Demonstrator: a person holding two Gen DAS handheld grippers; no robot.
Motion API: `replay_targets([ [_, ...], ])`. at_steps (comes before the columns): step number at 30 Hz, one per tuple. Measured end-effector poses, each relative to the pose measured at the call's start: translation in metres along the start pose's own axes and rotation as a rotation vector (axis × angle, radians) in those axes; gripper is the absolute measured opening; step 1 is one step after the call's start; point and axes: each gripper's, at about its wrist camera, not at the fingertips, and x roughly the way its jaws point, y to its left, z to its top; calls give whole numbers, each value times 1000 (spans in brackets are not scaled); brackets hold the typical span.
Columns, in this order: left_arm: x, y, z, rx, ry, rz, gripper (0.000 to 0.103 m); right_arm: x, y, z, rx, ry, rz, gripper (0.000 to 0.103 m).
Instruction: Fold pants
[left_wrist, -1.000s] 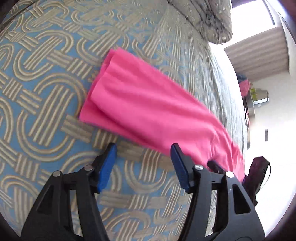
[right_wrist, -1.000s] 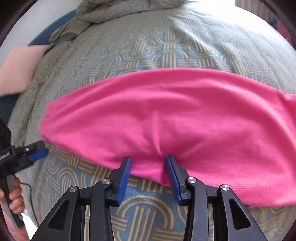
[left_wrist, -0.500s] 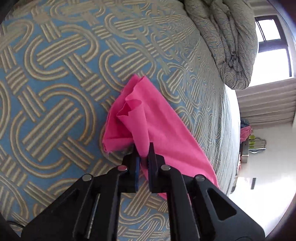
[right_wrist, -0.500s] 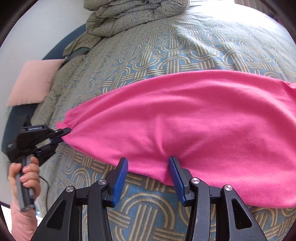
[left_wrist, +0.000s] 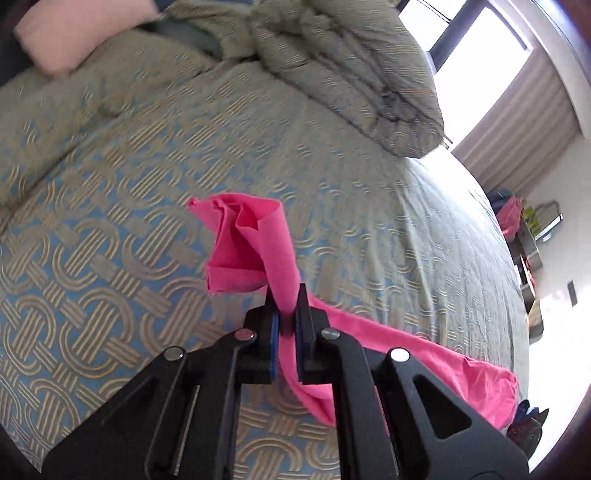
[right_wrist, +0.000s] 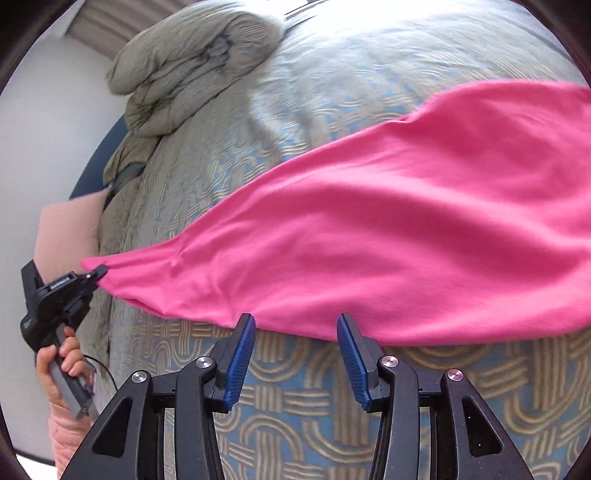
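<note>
Pink pants lie stretched across the patterned bedspread. My left gripper is shut on the end of a leg and holds it lifted off the bed, so the crumpled hem stands up beyond the fingertips. The right wrist view shows that same left gripper at the far left, pinching the pants' narrow tip, with a person's hand on its handle. My right gripper is open at the pants' near edge. The cloth's edge lies between its blue pads without being pressed.
A bunched grey-green duvet sits at the head of the bed, with a pink pillow to its left. A bright window and curtains lie beyond the bed, and a shelf with items stands at the far right.
My left gripper closed on the leg end and lifted it off the bed. My right gripper let go of the pinched fold and slid sideways along the pants' edge.
</note>
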Motion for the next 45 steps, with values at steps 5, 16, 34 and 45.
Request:
replay_targets([
  [5, -5, -104, -21, 230, 7, -103, 8, -25, -29, -4, 44, -35, 24, 47],
  [16, 98, -292, -162, 558, 443, -269, 19, -99, -113, -2, 156, -178, -47, 47],
  [34, 29, -79, -113, 333, 220, -14, 56, -65, -95, 60, 150, -56, 102, 56],
  [45, 62, -93, -145, 518, 256, -23, 61, -21, -93, 77, 287, 53, 76, 57],
])
